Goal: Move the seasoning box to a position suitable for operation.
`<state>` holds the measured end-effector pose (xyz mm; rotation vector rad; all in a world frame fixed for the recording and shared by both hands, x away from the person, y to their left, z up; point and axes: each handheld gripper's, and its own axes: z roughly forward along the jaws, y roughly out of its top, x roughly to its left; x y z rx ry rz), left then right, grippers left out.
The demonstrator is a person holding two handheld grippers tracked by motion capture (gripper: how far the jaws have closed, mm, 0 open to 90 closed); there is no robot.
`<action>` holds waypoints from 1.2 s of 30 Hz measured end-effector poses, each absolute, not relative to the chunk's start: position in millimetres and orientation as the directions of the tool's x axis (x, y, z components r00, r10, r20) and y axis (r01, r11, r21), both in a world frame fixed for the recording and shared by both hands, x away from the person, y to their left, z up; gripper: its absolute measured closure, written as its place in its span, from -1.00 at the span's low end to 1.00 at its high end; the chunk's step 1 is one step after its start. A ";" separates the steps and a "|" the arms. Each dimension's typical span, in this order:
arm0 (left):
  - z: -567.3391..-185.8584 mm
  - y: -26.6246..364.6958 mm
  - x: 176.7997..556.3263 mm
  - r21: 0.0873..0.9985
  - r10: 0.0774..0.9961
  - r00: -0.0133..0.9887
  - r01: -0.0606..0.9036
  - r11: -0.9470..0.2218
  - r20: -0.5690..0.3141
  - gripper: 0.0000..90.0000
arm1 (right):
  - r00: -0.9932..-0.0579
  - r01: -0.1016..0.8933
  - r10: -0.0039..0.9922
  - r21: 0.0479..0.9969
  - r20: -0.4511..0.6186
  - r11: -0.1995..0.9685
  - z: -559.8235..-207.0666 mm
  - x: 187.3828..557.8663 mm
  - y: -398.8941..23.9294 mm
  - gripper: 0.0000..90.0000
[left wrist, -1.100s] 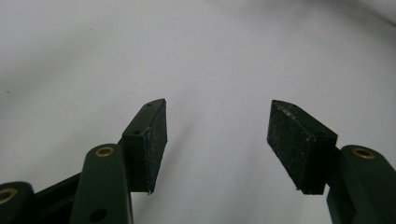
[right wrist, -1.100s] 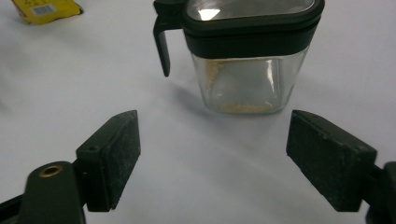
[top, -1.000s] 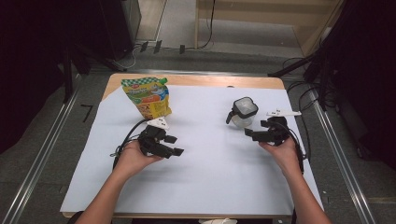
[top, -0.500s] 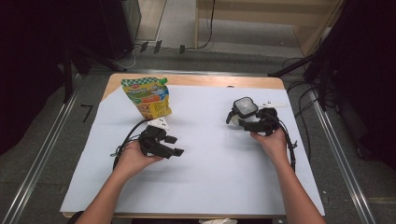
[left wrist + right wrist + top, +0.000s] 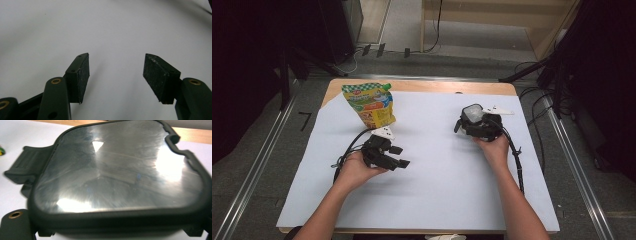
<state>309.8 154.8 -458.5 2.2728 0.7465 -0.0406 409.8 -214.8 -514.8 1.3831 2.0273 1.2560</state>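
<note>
Right gripper (image 5: 472,125) at the lidded container (image 5: 120,170) — grip hidden; left gripper (image 5: 116,75) gapes empty — a skewed clamp could tip it.

The clear-lidded container (image 5: 117,177) sits so close in the right gripper view that it covers the right gripper's (image 5: 479,127) jaws; whether they grip it I can't tell

A colourful snack pouch (image 5: 369,105) is being borne upright by the white sheet (image 5: 437,200), just beyond the left tongs (image 5: 401,156).
</note>
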 end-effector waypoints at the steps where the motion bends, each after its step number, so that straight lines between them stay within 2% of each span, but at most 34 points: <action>1: -458.4 155.2 310.0 0.637 0.502 0.831 0.525 -0.564 -0.241 -0.14 | -0.439 0.536 0.885 0.836 0.158 0.116 -516.1 411.0 -213.2 -0.73; 7: -457.9 156.0 310.0 0.638 0.504 0.829 0.526 -0.562 -0.240 -0.14 | -0.426 0.517 0.891 0.850 0.155 0.099 -519.1 414.1 -211.4 -0.70; 13: -457.6 157.0 310.3 0.641 0.502 0.830 0.526 -0.559 -0.243 -0.14 | -0.432 0.500 0.896 0.855 0.106 0.140 -518.6 412.5 -209.0 -0.66; 19: -457.7 157.8 310.6 0.641 0.508 0.826 0.531 -0.554 -0.245 -0.14 | -0.417 0.519 0.898 0.849 0.143 0.105 -513.5 411.5 -213.3 -0.65; 26: -457.5 157.9 310.3 0.642 0.508 0.825 0.532 -0.552 -0.246 -0.14 | -0.453 0.508 0.880 0.853 0.144 0.122 -494.4 399.1 -212.4 -0.65; 36: -457.0 158.4 310.2 0.642 0.510 0.825 0.532 -0.552 -0.245 -0.14 | -0.544 0.485 0.826 0.860 0.150 0.163 -479.9 358.9 -196.5 -0.65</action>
